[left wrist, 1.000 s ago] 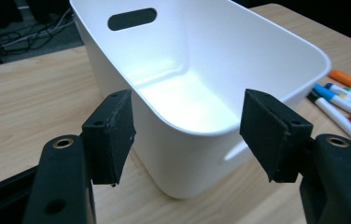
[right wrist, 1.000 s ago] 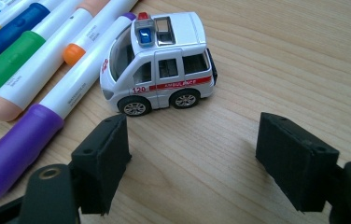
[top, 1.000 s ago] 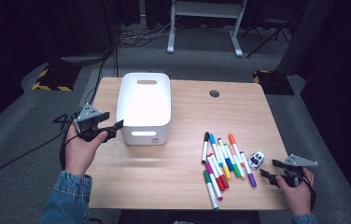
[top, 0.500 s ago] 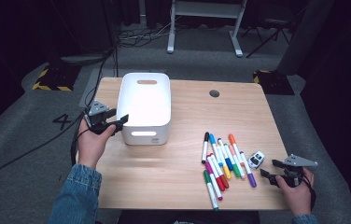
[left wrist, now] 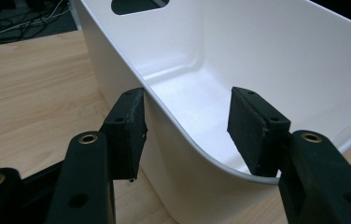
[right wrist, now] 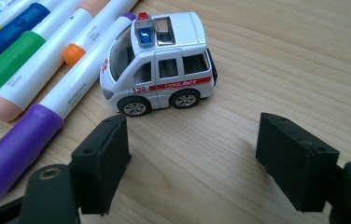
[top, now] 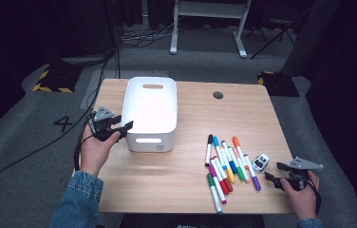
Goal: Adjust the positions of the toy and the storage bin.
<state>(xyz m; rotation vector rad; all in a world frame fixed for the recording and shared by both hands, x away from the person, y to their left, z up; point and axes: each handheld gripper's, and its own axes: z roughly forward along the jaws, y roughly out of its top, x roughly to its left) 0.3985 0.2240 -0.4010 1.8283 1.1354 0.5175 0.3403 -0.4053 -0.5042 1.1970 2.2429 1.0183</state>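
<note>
L gripper [top: 125, 129] sat left of centre in the high view, at the near-left corner of the white bin [top: 150, 142]. In the left gripper view its jaws straddled that corner, one pad outside the wall [left wrist: 257, 56], one inside, and they looked pinched on the rim, w/ the outer pad flat against the plastic. The bin stood empty, upper-left of centre on the bench [top: 167, 175].

To do this well, I'd judge: keep the pinch deep on the wall, not just the lip. Thin plastic flexes, so drag slow and low rather than lifting from one corner.

Right of centre lay the markers [top: 226, 164], fanned out, then the toy ambulance [top: 260, 162] just beside the purple one. R gripper [top: 274, 173] rested at lower right w/ jaws spread, nothing between them. The ambulance [right wrist: 164, 60] stood just ahead of the pads, a likely next pick — approach square to its sides.
</note>
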